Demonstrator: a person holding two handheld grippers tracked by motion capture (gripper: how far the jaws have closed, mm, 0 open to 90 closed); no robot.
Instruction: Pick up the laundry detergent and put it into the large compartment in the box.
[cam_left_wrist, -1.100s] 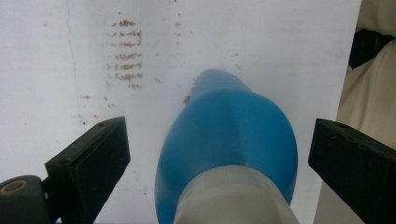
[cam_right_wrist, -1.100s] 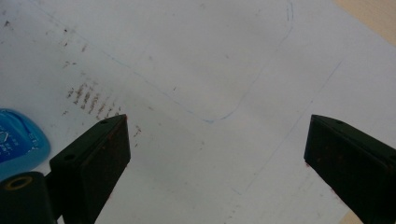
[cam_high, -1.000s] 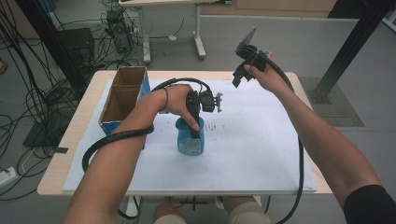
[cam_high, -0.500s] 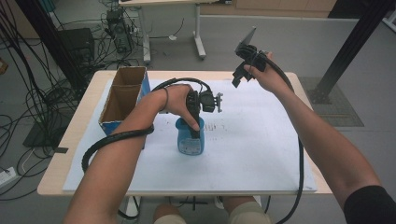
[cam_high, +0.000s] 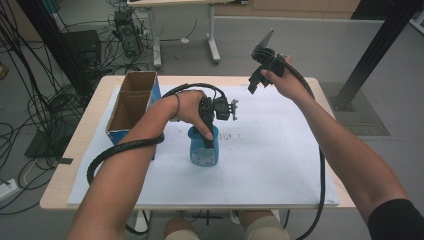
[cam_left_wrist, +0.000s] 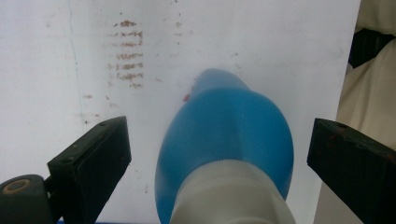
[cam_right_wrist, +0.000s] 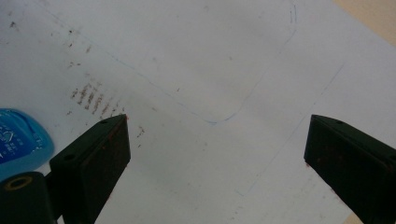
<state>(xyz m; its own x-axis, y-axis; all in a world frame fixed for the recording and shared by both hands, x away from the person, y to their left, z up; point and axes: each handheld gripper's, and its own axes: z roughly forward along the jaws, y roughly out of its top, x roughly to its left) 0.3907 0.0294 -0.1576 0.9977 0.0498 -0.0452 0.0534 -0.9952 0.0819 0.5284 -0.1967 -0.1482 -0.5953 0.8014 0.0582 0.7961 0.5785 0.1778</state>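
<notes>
A blue bottle (cam_high: 204, 151) with a white cap stands upright on the white paper near the table's middle. My left gripper (cam_high: 206, 136) points straight down over it. In the left gripper view the bottle (cam_left_wrist: 224, 130) sits between the wide-open jaws of the left gripper (cam_left_wrist: 217, 158), with a gap on each side and neither jaw touching it. My right gripper (cam_high: 256, 80) is held up in the air above the table's far right part. It is open and empty (cam_right_wrist: 217, 140), looking down at the paper, with the bottle (cam_right_wrist: 18, 140) at that view's left edge.
An open cardboard box (cam_high: 131, 102) with a blue side stands at the table's left, close to my left forearm. White paper (cam_high: 280, 150) with faint brown smudges (cam_right_wrist: 95, 100) covers the wooden table (cam_high: 70, 170). Cables trail from both grippers.
</notes>
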